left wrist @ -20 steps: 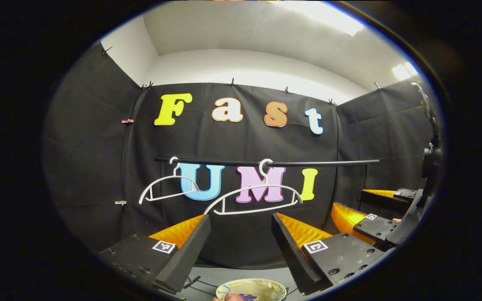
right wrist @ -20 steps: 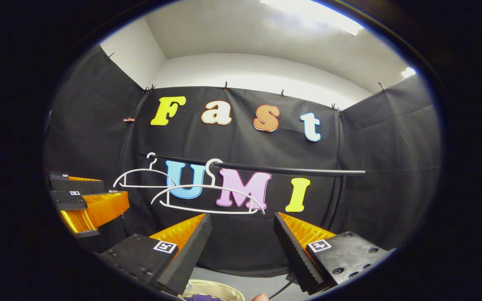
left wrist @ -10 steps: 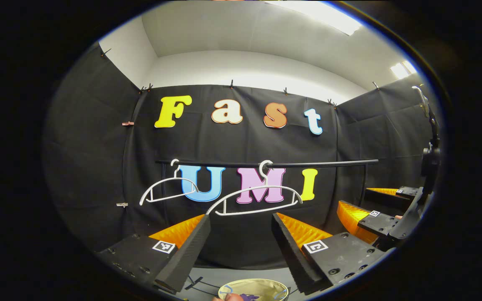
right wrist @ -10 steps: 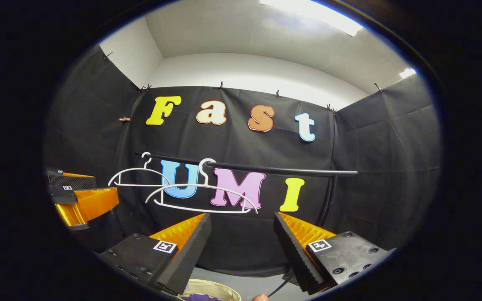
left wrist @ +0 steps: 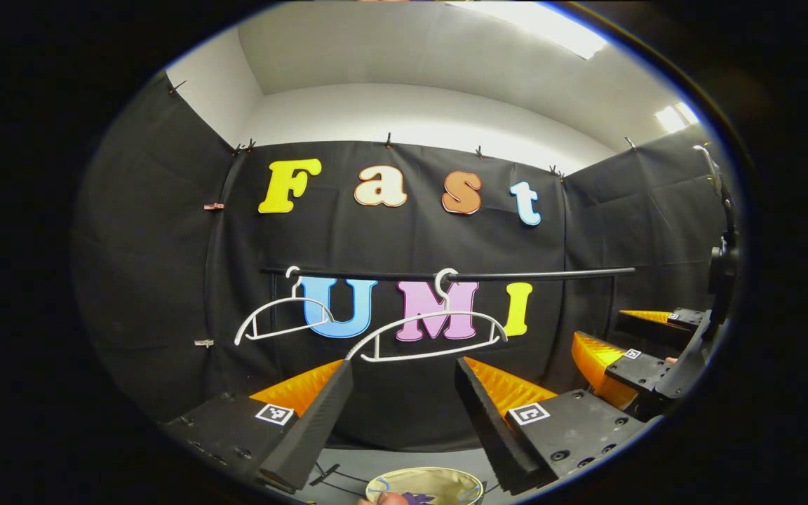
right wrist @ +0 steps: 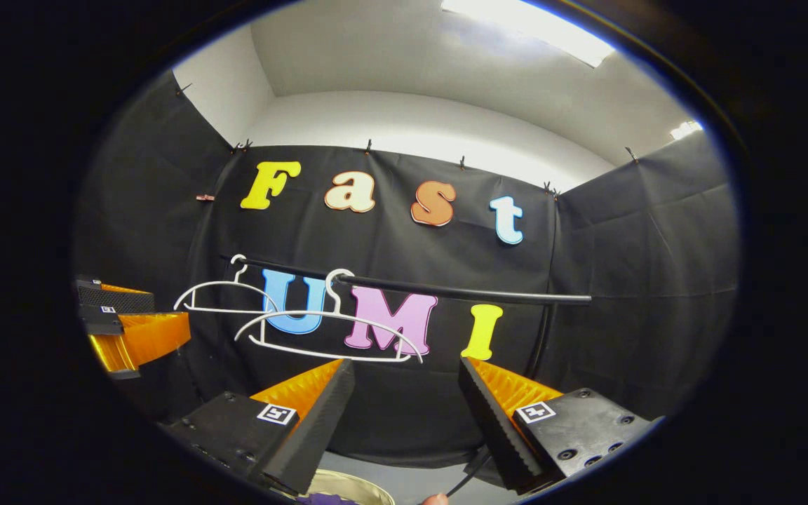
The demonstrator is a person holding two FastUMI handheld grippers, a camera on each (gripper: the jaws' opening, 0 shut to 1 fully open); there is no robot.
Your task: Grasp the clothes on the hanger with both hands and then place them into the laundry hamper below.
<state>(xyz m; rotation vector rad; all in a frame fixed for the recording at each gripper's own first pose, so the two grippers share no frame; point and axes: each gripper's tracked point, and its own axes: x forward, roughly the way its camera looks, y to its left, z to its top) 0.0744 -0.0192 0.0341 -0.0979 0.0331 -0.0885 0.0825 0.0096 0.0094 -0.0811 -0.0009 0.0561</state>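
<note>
Slightly, since a second ago, the right gripper's view has swung rightward — rail and hangers now sit further left in it — while the left gripper view has hardly changed.

Nearest in, the left gripper [left wrist: 400, 393] has its jaws spread wide with nothing between them, and the right gripper [right wrist: 404, 393] is the same: wide apart, empty. Seen from the left gripper view, the right gripper hangs off to the side, also parted. Just below the fingers, at the bottom edge, is the pale rim of the laundry hamper [left wrist: 423, 481], with a scrap of purple clothes [left wrist: 414, 499] showing inside it; in the right gripper view the same rim and a bit of purple cloth show low down. A fingertip [left wrist: 384, 499] pokes in beside the rim.

Further back, two white hangers [left wrist: 433, 335] hang from the black rail [left wrist: 516, 273], one near the rail's end and one toward the middle. Both are bare — no garment on either.

My guess is the drop is done and the task is at its close. Nothing calls for a grasp; the next move would be to draw both grippers back. How the cloth lies in the hamper I cannot tell.
</note>
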